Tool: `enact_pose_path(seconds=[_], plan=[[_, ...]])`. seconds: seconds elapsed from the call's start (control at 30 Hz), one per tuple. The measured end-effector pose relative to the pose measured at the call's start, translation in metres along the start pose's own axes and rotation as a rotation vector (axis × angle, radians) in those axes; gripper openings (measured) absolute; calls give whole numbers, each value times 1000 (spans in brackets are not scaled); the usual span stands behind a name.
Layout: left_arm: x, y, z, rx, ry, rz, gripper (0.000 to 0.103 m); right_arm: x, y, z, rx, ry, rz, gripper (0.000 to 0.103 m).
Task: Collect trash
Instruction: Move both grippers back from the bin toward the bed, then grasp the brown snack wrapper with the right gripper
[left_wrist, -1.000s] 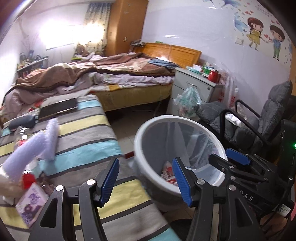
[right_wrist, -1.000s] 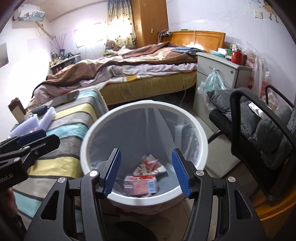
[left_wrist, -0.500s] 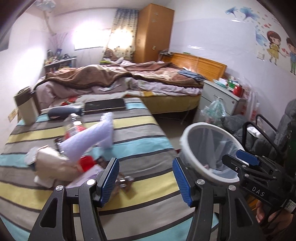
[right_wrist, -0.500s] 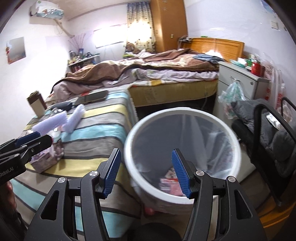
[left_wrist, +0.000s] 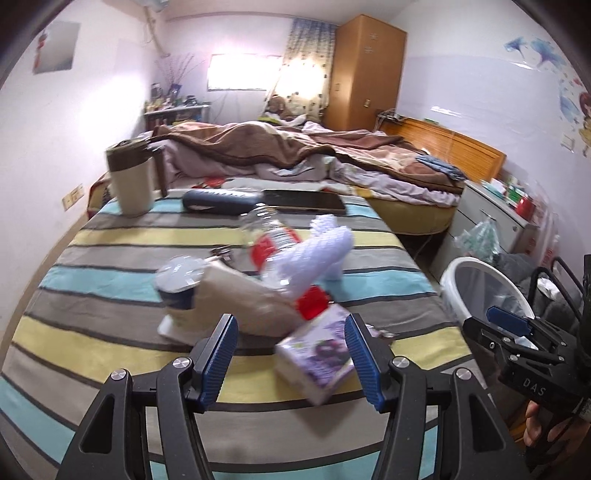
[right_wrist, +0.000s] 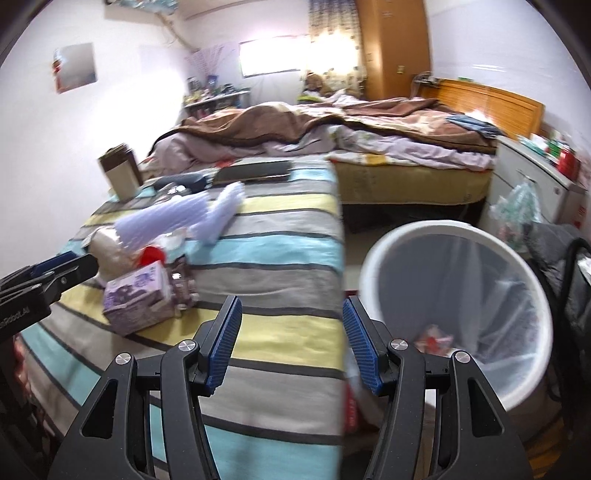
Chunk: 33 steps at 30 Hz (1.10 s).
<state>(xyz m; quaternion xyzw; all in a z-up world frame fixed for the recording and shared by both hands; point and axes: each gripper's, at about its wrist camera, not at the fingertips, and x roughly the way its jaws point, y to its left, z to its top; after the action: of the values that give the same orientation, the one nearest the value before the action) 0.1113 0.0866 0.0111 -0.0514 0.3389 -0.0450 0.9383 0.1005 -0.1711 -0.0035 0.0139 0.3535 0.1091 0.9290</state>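
Note:
A pile of trash lies on the striped table (left_wrist: 110, 350): a purple carton (left_wrist: 319, 356), a beige paper bag (left_wrist: 243, 301), a white cup (left_wrist: 179, 282), a plastic bottle with red label (left_wrist: 271, 236) and white foam wrap (left_wrist: 317, 254). My left gripper (left_wrist: 290, 354) is open and empty, just short of the purple carton. My right gripper (right_wrist: 291, 343) is open and empty over the table's right edge. The white trash bin (right_wrist: 458, 302) stands on the floor to the right, with wrappers inside; it also shows in the left wrist view (left_wrist: 480, 284). The carton also shows in the right wrist view (right_wrist: 138, 297).
On the table's far end stand a beige box (left_wrist: 131, 182), a dark case (left_wrist: 219, 201) and a black tablet (left_wrist: 304, 199). A bed (left_wrist: 295, 155) lies behind. A nightstand (right_wrist: 535, 184) and a dark chair (right_wrist: 565, 266) sit right of the bin.
Both grippers have swung left, away from the bin and toward the table. The trash pile now sits in front of my left gripper. Both stay open.

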Motion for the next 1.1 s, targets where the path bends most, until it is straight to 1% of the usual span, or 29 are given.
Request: enact_pose_path(seconds=[0.2, 0.4, 0.5, 0.57, 0.67, 0.73, 0.83, 1.07, 1.1], plan=[[-2, 29, -3, -22, 8, 42, 60, 15, 22, 2, -52, 41, 44, 59], [2, 59, -3, -73, 19, 71, 60, 34, 41, 10, -112, 76, 55, 59], [7, 68, -5, -87, 31, 76, 60, 45, 49, 11, -147, 106, 56, 59], [9, 73, -5, -91, 34, 77, 60, 50, 51, 10, -159, 125, 60, 59], [15, 80, -5, -102, 46, 84, 60, 57, 52, 11, -143, 158, 98, 59], [18, 83, -5, -111, 49, 88, 60, 62, 54, 9, -136, 178, 108, 59], [21, 89, -5, -118, 56, 94, 60, 66, 60, 9, -147, 194, 123, 59], [30, 94, -3, -124, 73, 94, 60, 71, 71, 11, -196, 206, 102, 58], [32, 94, -3, -123, 76, 93, 60, 72, 71, 12, -197, 203, 93, 53]])
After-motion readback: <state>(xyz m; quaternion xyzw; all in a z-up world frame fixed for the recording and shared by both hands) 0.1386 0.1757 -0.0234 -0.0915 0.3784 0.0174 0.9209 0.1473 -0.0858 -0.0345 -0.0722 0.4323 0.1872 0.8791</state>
